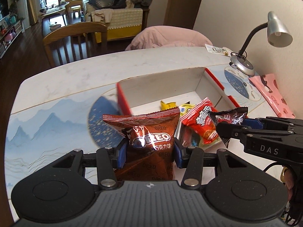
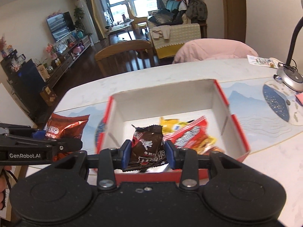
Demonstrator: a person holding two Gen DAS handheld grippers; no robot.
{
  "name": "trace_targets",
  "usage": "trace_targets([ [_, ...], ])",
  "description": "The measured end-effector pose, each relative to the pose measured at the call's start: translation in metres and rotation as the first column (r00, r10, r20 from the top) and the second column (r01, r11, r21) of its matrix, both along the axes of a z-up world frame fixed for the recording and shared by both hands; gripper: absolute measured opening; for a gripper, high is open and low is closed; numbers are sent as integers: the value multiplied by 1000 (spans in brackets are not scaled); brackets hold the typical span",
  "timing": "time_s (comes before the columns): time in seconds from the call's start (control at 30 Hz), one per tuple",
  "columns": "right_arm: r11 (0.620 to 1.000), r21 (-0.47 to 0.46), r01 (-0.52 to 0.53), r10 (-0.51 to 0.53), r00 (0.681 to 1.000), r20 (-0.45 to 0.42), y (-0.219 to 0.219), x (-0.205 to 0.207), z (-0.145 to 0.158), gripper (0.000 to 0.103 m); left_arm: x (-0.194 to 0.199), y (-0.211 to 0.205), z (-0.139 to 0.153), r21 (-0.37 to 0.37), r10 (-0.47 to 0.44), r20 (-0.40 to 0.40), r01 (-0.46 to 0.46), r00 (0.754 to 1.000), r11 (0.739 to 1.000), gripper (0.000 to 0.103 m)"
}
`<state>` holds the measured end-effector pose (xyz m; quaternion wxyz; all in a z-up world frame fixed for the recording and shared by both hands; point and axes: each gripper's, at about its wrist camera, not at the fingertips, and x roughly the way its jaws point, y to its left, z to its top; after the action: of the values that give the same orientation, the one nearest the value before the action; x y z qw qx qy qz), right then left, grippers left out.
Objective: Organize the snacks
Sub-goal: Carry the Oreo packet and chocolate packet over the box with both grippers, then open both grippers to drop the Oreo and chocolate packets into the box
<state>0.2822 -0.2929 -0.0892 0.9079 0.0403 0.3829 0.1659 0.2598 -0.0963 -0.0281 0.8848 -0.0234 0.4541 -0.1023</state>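
Left wrist view: the left gripper (image 1: 149,151) fingers clamp a brown foil Oreo packet (image 1: 147,132) above the marble-patterned desk (image 1: 56,87), beside the open red-and-white cardboard box (image 1: 162,81). The right gripper (image 2: 147,151) fingers clamp a dark brown M&M's packet (image 2: 147,145) over the box's near edge; red and yellow snack packets (image 2: 187,134) crowd its right side, the far half open.

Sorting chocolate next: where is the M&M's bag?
The M&M's bag is clamped in the right gripper, over the near edge of the red box.
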Motion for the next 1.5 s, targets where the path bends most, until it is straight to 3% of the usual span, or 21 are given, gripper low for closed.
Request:
trace_targets([
  [0.5,994,-99,-37,34,999,-36,-32,56,-31,37,86,-73,-47,136,-36,-88,48,995,990,47],
  [0.77,981,-167,-100,91,994,-62,-25,62,-43,37,114,-94,-73,145,-59,-158,82,986,986,47],
  [1.2,976,-170,-137,126,990,-69,-29,66,-41,39,118,-101,-100,160,-43,-230,81,972,984,48],
  [1.5,979,-148,-137,129,990,-60,-33,63,-36,41,105,-98,-87,138,-27,-195,55,980,989,60],
])
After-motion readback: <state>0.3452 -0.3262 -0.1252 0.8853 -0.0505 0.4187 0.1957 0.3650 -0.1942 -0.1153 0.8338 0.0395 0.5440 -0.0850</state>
